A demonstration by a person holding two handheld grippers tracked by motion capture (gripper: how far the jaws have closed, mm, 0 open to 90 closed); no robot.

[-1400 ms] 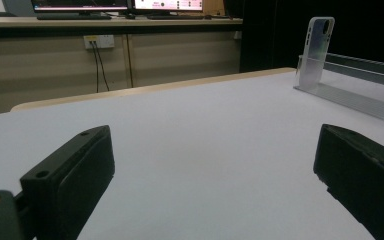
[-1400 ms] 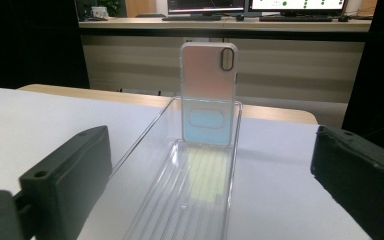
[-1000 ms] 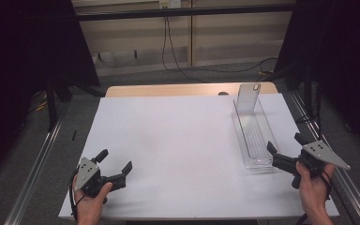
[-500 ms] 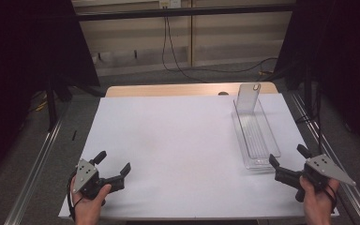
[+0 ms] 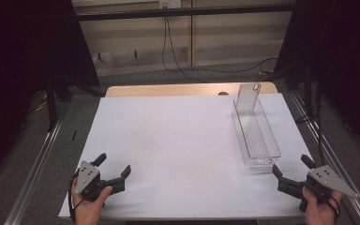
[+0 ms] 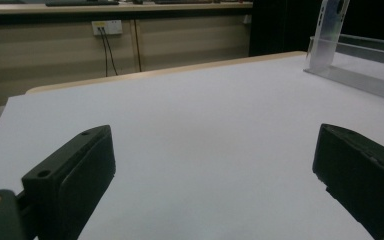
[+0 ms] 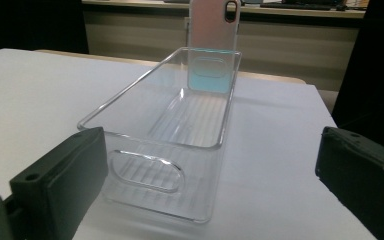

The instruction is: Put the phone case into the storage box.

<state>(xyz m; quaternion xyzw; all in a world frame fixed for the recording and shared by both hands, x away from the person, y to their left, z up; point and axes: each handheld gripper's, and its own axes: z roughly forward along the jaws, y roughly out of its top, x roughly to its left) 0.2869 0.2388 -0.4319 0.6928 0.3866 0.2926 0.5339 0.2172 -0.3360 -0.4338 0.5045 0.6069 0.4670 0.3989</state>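
Note:
A clear plastic bin (image 5: 257, 137) lies lengthwise on the right side of the white table top (image 5: 178, 136). A translucent phone case (image 5: 247, 96) stands upright at its far end. My right gripper (image 5: 290, 165) is open just in front of the bin's near end, with nothing between its fingers. In the right gripper view the bin (image 7: 180, 125) sits straight ahead and looks empty, apart from the case (image 7: 212, 35) at the back. My left gripper (image 5: 115, 165) is open near the front left edge over bare table. In the left gripper view the bin (image 6: 365, 75) is far off to the right.
Metal rails (image 5: 37, 159) run along both sides of the table. A wooden strip (image 5: 168, 90) shows at the far edge. Cables (image 5: 173, 47) hang by the back wall. Dark curtains stand at both sides.
My right gripper has drawn back from beside the bin's near end toward the front edge of the table. The left gripper has barely shifted.

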